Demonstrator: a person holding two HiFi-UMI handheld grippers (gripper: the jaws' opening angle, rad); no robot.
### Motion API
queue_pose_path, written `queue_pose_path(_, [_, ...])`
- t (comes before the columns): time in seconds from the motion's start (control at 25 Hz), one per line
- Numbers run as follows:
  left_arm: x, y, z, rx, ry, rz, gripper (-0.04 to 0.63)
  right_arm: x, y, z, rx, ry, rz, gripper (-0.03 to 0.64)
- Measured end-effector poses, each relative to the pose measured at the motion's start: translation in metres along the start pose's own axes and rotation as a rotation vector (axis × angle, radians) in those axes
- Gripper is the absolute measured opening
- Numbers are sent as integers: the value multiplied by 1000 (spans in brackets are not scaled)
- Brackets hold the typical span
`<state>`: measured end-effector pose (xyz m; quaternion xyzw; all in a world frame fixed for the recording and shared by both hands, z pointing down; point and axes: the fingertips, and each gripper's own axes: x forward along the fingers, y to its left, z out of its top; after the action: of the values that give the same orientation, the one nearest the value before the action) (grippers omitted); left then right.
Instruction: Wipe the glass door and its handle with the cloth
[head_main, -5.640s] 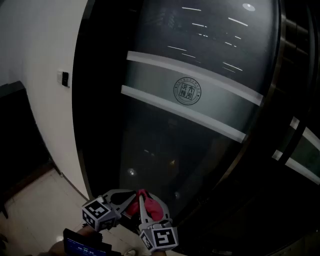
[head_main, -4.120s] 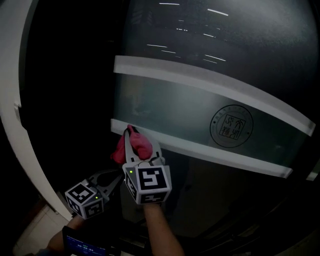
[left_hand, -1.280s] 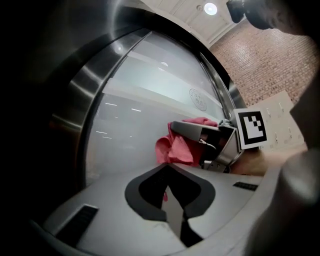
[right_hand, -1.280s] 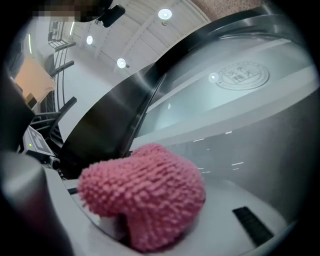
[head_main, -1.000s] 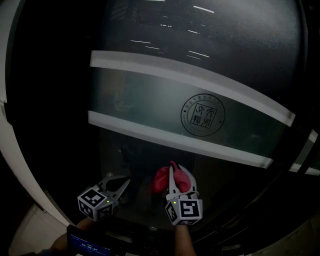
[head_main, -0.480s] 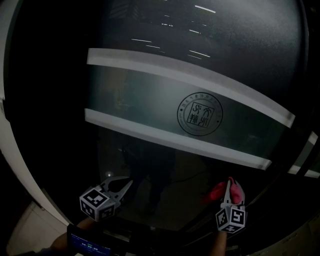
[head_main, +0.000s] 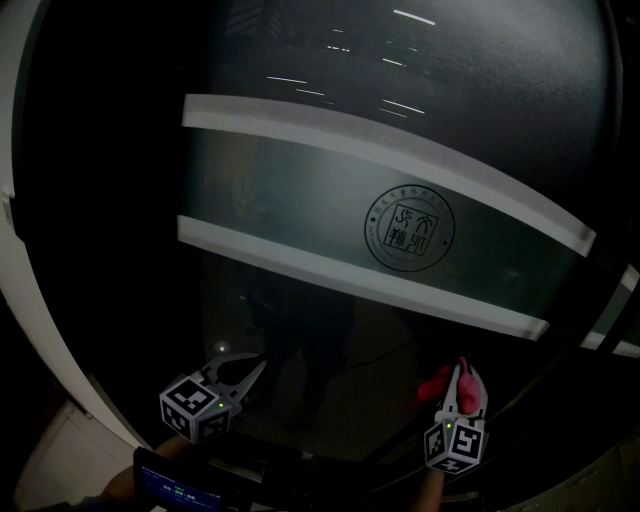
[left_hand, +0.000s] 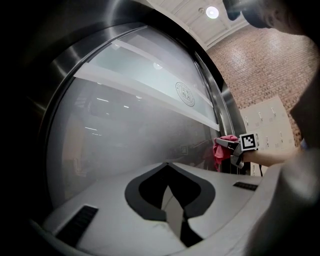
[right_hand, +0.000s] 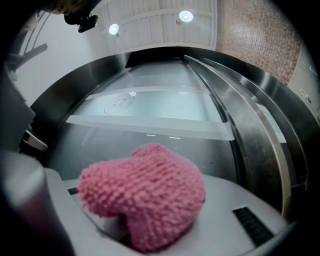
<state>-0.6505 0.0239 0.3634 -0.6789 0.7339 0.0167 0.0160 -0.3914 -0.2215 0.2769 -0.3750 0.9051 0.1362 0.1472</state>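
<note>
The dark glass door (head_main: 330, 110) fills the head view, crossed by a frosted band (head_main: 300, 195) that bears a round seal (head_main: 410, 232). My right gripper (head_main: 460, 370) is low at the glass's right side, shut on a pink fluffy cloth (head_main: 437, 384) that rests against the pane. In the right gripper view the cloth (right_hand: 145, 197) covers the jaws. A slim steel bar (right_hand: 212, 97) runs up the door just right of the cloth. My left gripper (head_main: 256, 367) hangs low at the left, close to the glass, shut and empty, its tips (left_hand: 167, 164) meeting.
A white wall (head_main: 15, 280) borders the door on the left, with pale floor tiles (head_main: 50, 470) below it. A broad steel frame (right_hand: 260, 145) curves past the door's right edge. A brick wall (left_hand: 265, 65) stands beyond. A small blue-lit screen (head_main: 172, 492) sits at the bottom.
Over the last second my right gripper carried the cloth rightward along the lower glass, from under the seal to near the right edge. The left gripper stayed put.
</note>
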Motion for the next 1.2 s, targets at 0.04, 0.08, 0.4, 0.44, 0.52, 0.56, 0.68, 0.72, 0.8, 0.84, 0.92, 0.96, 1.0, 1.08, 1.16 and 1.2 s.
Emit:
queue_pose_path(0.04, [-2, 3, -1, -1, 1, 5, 8, -2, 18, 4, 20, -26, 15, 49])
queue_pose_path(0.08, [-5, 5, -1, -2, 1, 10, 8, -3, 42, 8, 39, -52, 45, 49])
queue_pose_path(0.4, [-36, 38, -5, -1, 16, 78, 8, 17, 303, 3, 193, -117, 460, 49])
queue_pose_path(0.44, [-42, 45, -5, -2, 17, 94, 8, 20, 331, 1, 212, -114, 501, 49])
queue_pose_path(0.52, [-54, 63, -6, 7, 18, 133, 8, 25, 382, -3, 228, -100, 582, 49])
queue_pose_path(0.56, [-61, 72, -7, 12, 19, 152, 8, 27, 404, -4, 233, -79, 619, 49])
queue_pose_path(0.68, [-79, 93, -7, 16, 24, 197, 8, 33, 452, -9, 244, -34, 688, 49])
queue_pose_path(0.72, [-84, 98, -7, 14, 24, 208, 8, 35, 464, -11, 244, -23, 701, 49])
queue_pose_path(0.8, [-91, 104, -5, 11, 22, 223, 8, 36, 483, -15, 239, -4, 729, 49])
queue_pose_path(0.84, [-92, 106, -4, 8, 21, 225, 8, 37, 490, -17, 238, 0, 738, 49])
queue_pose_path(0.92, [-92, 106, -3, 8, 18, 223, 8, 36, 498, -21, 236, 8, 749, 49])
queue_pose_path(0.96, [-91, 106, -3, 10, 17, 220, 8, 35, 497, -23, 234, 11, 747, 49])
queue_pose_path(1.0, [-90, 106, -4, 11, 16, 216, 8, 35, 493, -25, 233, 14, 741, 49])
queue_pose_path(1.08, [-84, 101, -5, 7, 16, 203, 8, 34, 477, -28, 236, 19, 719, 49])
queue_pose_path(1.16, [-73, 91, -7, 2, 18, 177, 8, 35, 454, -32, 229, 26, 684, 49])
queue_pose_path(1.2, [-67, 84, -8, 1, 20, 161, 8, 36, 442, -34, 221, 26, 665, 49])
